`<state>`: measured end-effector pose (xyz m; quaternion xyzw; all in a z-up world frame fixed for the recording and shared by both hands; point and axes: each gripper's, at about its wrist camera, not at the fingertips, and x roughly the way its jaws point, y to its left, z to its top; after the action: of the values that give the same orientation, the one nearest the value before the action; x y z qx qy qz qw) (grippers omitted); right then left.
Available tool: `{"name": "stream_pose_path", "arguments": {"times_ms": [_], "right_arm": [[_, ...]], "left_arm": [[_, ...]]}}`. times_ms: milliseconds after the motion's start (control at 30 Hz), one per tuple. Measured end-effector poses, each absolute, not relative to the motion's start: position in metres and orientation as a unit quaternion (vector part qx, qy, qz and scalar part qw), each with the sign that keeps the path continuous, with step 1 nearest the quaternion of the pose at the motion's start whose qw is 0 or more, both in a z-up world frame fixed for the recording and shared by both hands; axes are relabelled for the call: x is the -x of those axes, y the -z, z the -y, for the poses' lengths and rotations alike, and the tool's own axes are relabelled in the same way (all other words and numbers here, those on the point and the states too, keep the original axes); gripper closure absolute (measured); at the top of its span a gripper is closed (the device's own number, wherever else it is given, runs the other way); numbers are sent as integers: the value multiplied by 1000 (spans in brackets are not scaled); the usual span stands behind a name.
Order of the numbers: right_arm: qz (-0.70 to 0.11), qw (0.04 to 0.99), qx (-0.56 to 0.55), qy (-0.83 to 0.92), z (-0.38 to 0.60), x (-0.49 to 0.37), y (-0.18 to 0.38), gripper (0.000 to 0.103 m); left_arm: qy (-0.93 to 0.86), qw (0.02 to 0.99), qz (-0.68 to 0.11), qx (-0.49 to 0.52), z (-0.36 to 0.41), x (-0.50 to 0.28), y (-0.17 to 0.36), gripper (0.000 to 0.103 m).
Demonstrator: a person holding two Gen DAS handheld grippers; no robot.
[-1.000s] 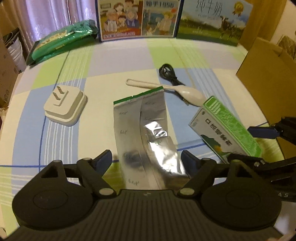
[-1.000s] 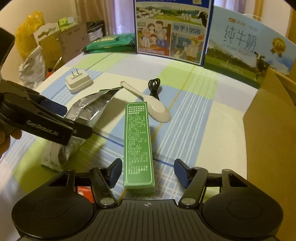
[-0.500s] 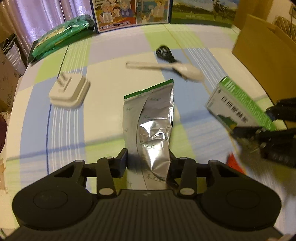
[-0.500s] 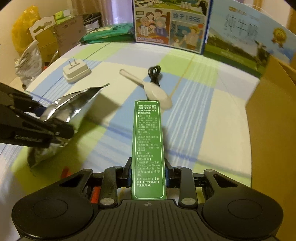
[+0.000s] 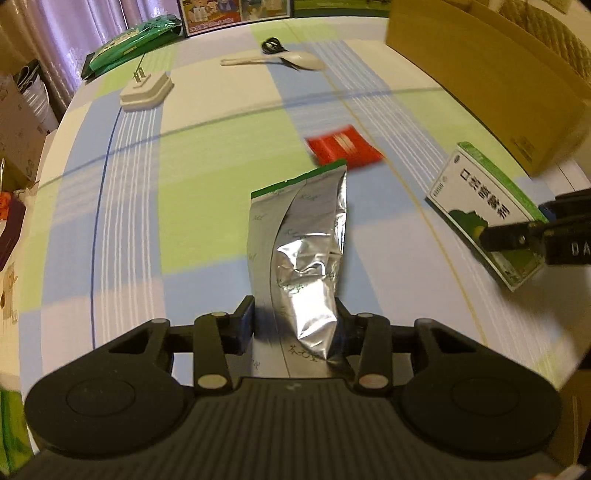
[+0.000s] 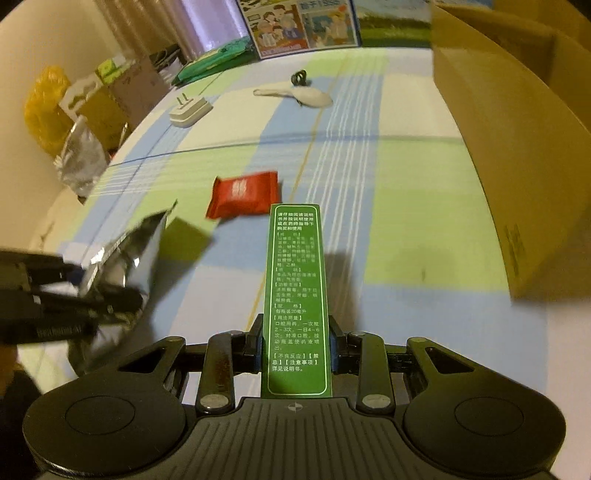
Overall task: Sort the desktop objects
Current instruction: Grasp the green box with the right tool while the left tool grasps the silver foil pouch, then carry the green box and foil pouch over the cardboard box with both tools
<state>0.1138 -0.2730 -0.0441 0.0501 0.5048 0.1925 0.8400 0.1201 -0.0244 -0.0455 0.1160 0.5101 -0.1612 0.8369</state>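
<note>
My left gripper (image 5: pixel 295 325) is shut on a crumpled silver foil pouch (image 5: pixel 303 251) with a green top edge, held above the checked tablecloth. My right gripper (image 6: pixel 295 345) is shut on a long green medicine box (image 6: pixel 297 295), also lifted. In the left wrist view the same green medicine box (image 5: pixel 480 206) shows at the right, clamped in the right gripper (image 5: pixel 524 236). The right wrist view shows the foil pouch (image 6: pixel 125 254) at the left in the left gripper (image 6: pixel 92 295). A red sachet (image 6: pixel 243 194) lies on the cloth ahead of both.
A white plug adapter (image 5: pixel 147 92), a white spoon (image 5: pixel 288 59) and a black cable (image 5: pixel 273 46) lie farther back. A large cardboard box (image 6: pixel 498 122) stands along the right. A green packet (image 5: pixel 133 40) and milk cartons (image 6: pixel 303 26) sit at the far edge.
Both grippers closed on their items and lifted them back toward the near edge. The red sachet, hidden before, now lies uncovered on the cloth.
</note>
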Motion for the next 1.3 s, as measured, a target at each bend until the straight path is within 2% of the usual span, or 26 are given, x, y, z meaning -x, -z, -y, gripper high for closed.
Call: {"name": "stream_pose_path", "arguments": {"times_ms": [333,400,433,467,633,700,867,1133,1200,1300], "right_arm": [[-489,855,-21,-170,282,-84,44,73],[-481,862,3,-162,282,-81,43,59],[-474,867,18,-153,282,-79,43,36],[-463,874,36,-143,282,-77,42,23],[-438,889,36,-125,291,-68,44,22],[-435,891,22,-130,295,-66,44,22],[-442,883,21,-156,290,-64,44,22],[-448,874,51,-181,276,-68,48,23],[-451,871,54,-187,274,-71,49,26],[-459,864,59,-196,273,-78,51,38]], "left_arm": [[164,838,-508,-116,42,-85,46,65],[165,838,-508,-114,43,-85,46,61],[165,838,-509,-111,43,-85,46,61],[165,838,-509,-108,43,-85,46,59],[166,840,-507,-97,39,-83,43,57],[168,840,-508,-90,37,-84,42,50],[171,836,-516,-81,34,-92,42,44],[195,810,-541,-116,45,-116,54,45],[201,806,-541,-130,48,-118,58,48],[209,801,-543,-142,51,-120,58,55]]}}
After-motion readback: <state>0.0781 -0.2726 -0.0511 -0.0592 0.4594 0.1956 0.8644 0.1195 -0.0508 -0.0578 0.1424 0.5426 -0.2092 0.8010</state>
